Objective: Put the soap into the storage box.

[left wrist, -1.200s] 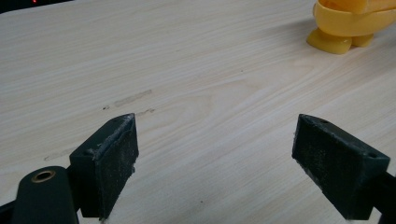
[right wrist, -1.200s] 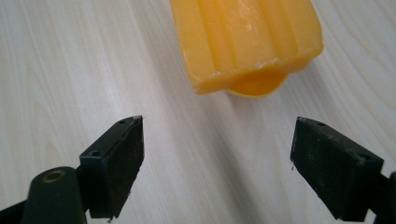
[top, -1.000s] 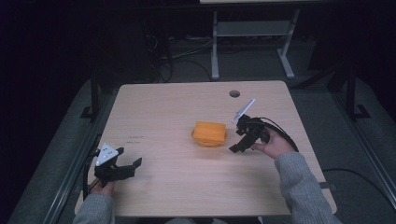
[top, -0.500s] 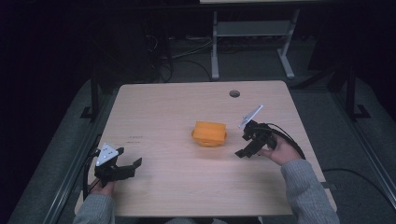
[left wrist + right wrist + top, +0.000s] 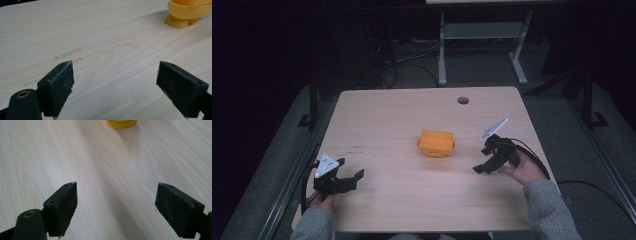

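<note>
An orange-yellow plastic object [image 5: 436,143] sits near the middle of the wooden table [image 5: 412,115]. In the left gripper view it is at the top right [image 5: 188,12], resting on small feet. Its lower edge shows at the top of the right gripper view [image 5: 121,123]. My left gripper [image 5: 351,178] rests open near the table's front left corner, nothing between its jaws [image 5: 115,87]. My right gripper [image 5: 482,160] is open to the right of the object, pointing toward it and apart from it, with bare table between its jaws [image 5: 115,207].
A round cable hole [image 5: 463,100] lies in the table's far right part. Beyond the table are a metal stand [image 5: 482,45] and cables on the dark floor. The table's edges fall off on both sides.
My right gripper has drawn back to the right and toward the front, away from the orange object. The left gripper has stayed put.
</note>
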